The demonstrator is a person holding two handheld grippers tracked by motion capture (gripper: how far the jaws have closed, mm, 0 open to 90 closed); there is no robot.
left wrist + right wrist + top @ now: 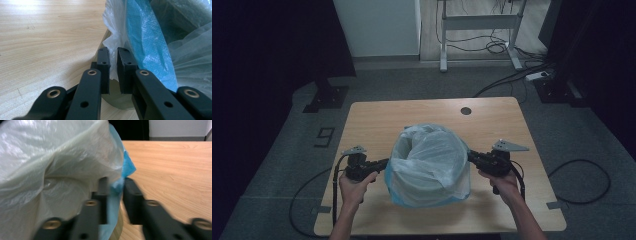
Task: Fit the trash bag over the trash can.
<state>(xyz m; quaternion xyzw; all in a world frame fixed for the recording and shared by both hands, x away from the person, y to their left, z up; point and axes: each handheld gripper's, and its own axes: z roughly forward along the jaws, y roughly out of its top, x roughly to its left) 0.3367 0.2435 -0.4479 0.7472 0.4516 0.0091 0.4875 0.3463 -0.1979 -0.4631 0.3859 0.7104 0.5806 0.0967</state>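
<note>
With the left claw (113, 72) pinched on the plastic bag's (429, 160) edge and the right claw (115, 195) clamped on the opposite edge, pull both sides evenly down over the blue bin (147, 47) near the desk's (377, 120) front edge, avoiding tears.

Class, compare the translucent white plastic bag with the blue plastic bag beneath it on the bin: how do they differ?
The translucent white plastic bag is milky and see-through; the blue plastic bag is saturated turquoise. The white one covers the top and sides, while the blue one peeks out at the edges. Both are thin, crinkled film, pinched by the left gripper and right gripper.
</note>
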